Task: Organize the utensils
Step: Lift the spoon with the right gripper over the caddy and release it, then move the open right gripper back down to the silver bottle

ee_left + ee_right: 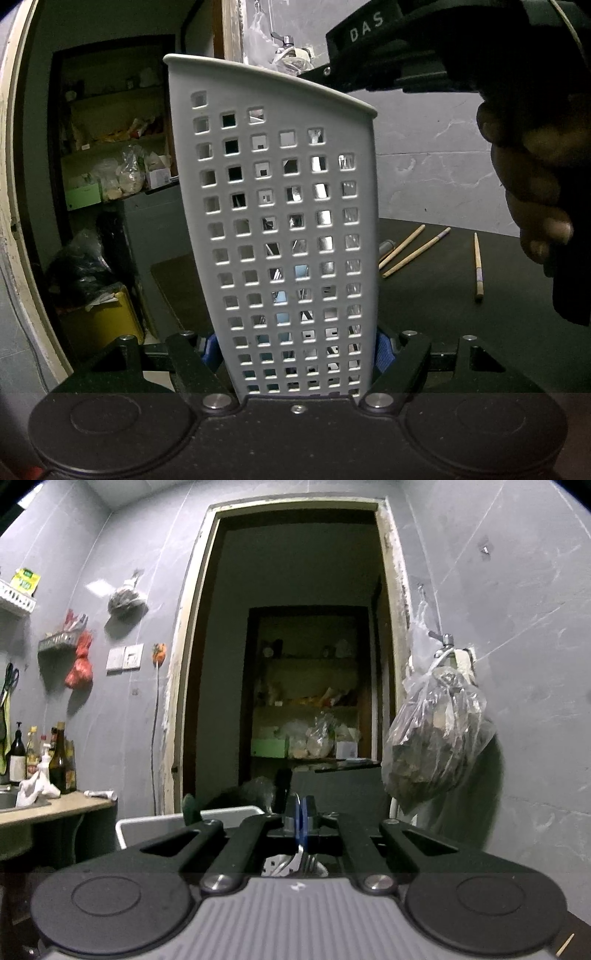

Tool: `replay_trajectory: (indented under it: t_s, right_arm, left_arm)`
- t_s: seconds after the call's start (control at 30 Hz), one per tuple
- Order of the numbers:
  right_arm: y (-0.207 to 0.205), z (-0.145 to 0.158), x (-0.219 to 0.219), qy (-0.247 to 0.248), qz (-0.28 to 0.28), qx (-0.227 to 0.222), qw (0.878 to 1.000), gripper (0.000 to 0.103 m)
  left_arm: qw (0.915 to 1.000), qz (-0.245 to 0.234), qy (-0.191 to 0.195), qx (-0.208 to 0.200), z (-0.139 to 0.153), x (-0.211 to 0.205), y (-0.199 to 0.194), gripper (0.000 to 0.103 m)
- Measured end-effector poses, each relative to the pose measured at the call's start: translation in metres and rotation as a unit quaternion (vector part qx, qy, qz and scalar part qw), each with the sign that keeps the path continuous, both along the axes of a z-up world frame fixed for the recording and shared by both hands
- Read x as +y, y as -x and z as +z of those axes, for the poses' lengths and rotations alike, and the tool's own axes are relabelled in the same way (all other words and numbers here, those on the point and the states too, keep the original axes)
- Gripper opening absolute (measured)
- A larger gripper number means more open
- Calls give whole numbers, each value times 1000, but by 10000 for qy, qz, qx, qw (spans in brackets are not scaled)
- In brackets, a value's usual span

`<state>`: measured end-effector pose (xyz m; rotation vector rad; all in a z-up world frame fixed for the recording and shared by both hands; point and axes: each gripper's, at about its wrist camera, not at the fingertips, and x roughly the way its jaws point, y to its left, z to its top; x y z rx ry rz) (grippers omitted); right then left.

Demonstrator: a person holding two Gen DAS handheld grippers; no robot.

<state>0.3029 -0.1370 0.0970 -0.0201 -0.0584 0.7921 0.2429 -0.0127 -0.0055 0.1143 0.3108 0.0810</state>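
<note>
Dim grey-walled kitchen, seen from two handheld grippers. Largest, filling the left wrist view: a white perforated utensil holder [280,229], standing upright on a dark table [461,332], clamped low down between the blue pads of the left gripper [295,350] — jaws set fairly wide around its body. Visible through the square holes: metal cutlery and something pale blue. Above the holder's rim, to its right: the right gripper [301,818], carried by a hand [532,184], jaws pinched narrowly on a thin metal utensil [300,856], apparently a fork. On the table right of the holder, well apart from it: three wooden chopsticks [415,251] lying loose.
</note>
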Motion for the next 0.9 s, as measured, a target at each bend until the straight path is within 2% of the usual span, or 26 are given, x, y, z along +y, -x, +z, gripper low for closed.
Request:
replay_trajectory:
  t_s: [0.2,0.27,0.33,0.4,0.47,0.63,0.7,0.9]
  right_arm:
    - [-4,-1,0,37,102,176,9998,5]
    - [-4,1,-3,-27,134,186,9997,9]
    - [-4,3,-7,-143,153,181,9996,19]
    - [-5,5,-13,-340,112,188,9992,49]
    - [-8,8,-22,-581,-49,176,9981,61]
    - [-27,13,-42,-986,-606,483,9921,77]
    - [-37,11,-49,-1103,-790,693,9883,89]
    - [-74,-5,-58,-1099,-1201,1545,9745,101]
  left_arm:
    - [10000,1,0,0,0,1,0,76]
    - [10000,4,2,-2,0,0,0,76]
    - [10000,5,5,-1,0,0,0,76]
    - [10000,6,6,-1,0,-1,0,76]
    - [10000,16,1,-3,0,-1,1,76]
    - [10000,15,-2,-3,0,-1,1,76]
    - [10000,24,-7,-5,1,-1,2,76]
    - [10000,19,-2,-5,1,-1,2,76]
